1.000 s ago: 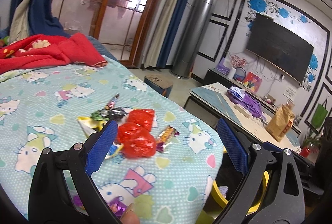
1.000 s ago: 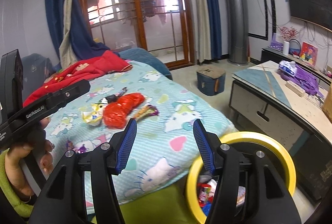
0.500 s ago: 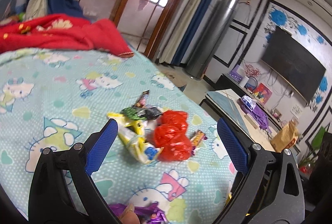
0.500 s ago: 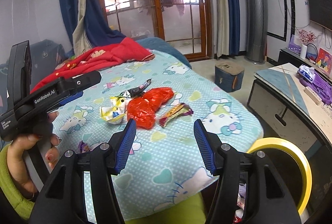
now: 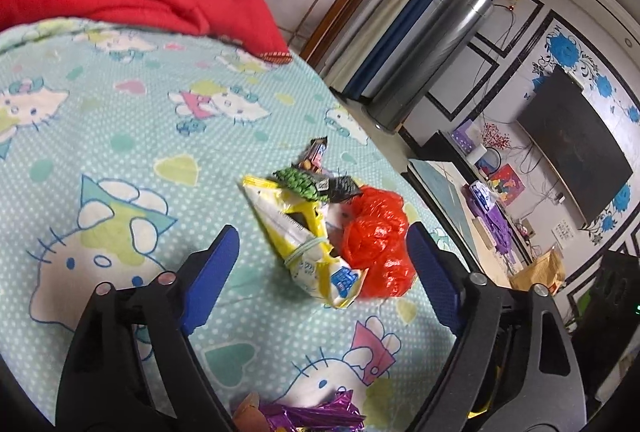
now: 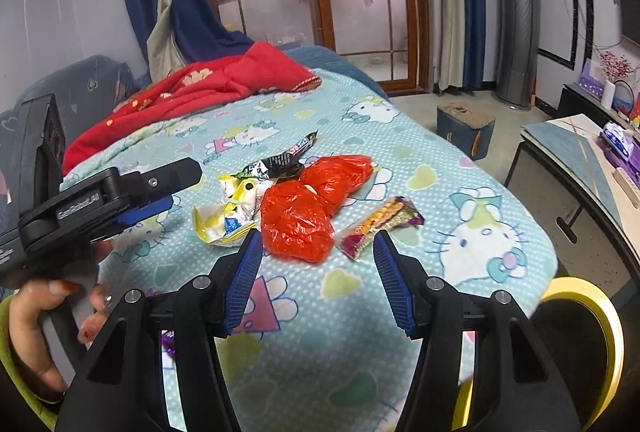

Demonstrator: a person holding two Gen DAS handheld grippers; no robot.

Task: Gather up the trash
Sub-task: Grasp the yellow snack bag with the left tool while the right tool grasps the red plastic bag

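We bring both grippers in over the bed. The trash sits in one loose heap on the cartoon-cat sheet (image 6: 400, 312), straight ahead of both tools and just past the fingertips.

Left gripper (image 5: 320, 264): jaws spread wide, just been closing a little, nothing pressed between the pads. The yellow-and-white snack bag (image 5: 308, 244) lies framed between its two fingers, the red plastic bag (image 5: 376, 244) just inside the right-hand finger. We judge the narrowing is sizing the span to the snack bag before dropping onto it.

Right gripper (image 6: 318, 272): jaws parted about halfway, empty. The red plastic bag is dead ahead of it, the orange-purple candy wrapper (image 6: 380, 228) just off its right fingertip, a black wrapper (image 6: 280, 159) farther out behind the heap.

A purple foil wrapper (image 5: 312, 412) lies close under the left tool, at the bottom edge of its view.

The yellow-rimmed bin (image 6: 600, 316) stands below and to the right of the right gripper, beside the bed edge; we take it that it is parked there so each piece travels a short way.

A red blanket (image 6: 208, 91) is bunched at the far end, well apart from the heap.
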